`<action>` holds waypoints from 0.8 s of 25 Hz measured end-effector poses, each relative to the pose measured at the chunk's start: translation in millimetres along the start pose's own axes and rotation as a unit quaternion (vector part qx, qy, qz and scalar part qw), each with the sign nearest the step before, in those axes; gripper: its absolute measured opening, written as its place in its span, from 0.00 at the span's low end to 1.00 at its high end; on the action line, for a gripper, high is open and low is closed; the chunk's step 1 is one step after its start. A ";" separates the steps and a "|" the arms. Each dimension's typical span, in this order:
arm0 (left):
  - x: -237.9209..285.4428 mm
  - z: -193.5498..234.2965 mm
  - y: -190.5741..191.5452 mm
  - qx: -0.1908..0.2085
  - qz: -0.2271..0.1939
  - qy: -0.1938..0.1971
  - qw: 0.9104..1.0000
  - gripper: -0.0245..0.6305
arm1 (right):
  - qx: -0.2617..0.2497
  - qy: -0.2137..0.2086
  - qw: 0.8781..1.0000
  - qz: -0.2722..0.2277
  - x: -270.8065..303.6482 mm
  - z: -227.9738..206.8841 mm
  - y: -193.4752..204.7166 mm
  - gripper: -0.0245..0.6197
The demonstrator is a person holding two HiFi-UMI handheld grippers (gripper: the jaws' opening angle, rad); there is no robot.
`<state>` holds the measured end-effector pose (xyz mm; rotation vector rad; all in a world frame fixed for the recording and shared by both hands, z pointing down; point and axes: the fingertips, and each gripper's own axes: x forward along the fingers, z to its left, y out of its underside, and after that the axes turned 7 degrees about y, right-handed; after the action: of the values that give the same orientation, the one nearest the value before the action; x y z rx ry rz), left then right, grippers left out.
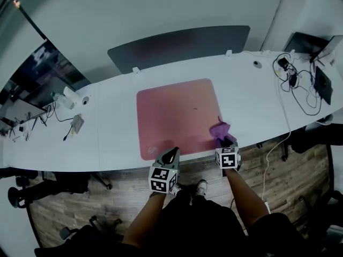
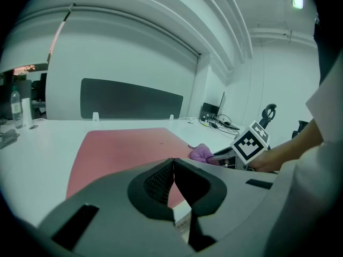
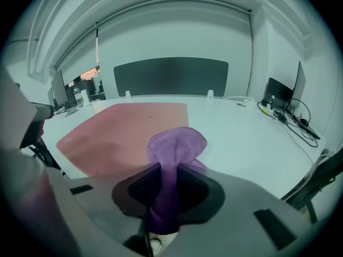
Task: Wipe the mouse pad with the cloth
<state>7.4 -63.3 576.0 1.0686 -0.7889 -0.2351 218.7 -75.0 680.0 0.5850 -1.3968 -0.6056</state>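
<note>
At the near right corner of the pink mouse pad [image 1: 177, 116], the purple cloth [image 3: 174, 143] is bunched into a wad and grasped by the right claw [image 3: 165, 189]. Its loose end pokes out past the jaws. The left claw [image 2: 172, 178] is clenched on nothing by the pad's near edge on the white counter [image 1: 252, 100]. Nothing seems to pin the pad, so a firm stroke could drag it, and so narrow a wad might leave strips unwiped.

Desk [image 1: 110, 143]: white, long, with a dark divider panel [image 1: 179, 44] upright along its far edge.
Centre: pink mouse pad [image 1: 177, 114], flat, close to the near edge.
Left end: bottle [image 2: 16, 107], small corded device [image 1: 76, 123].
Right end: tangled black cables [image 1: 296, 89], dark screen [image 1: 323, 83].
</note>
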 end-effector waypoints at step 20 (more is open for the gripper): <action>-39.2 -34.3 -69.0 0.010 -0.085 0.001 0.996 0.07 | -0.016 -0.088 0.955 -0.284 -177.1 -8.6 -139.0 0.18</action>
<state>16.0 -52.2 490.7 1.1551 -0.7011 -0.3715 207.6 -51.2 456.2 0.9349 -1.3797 -1.1610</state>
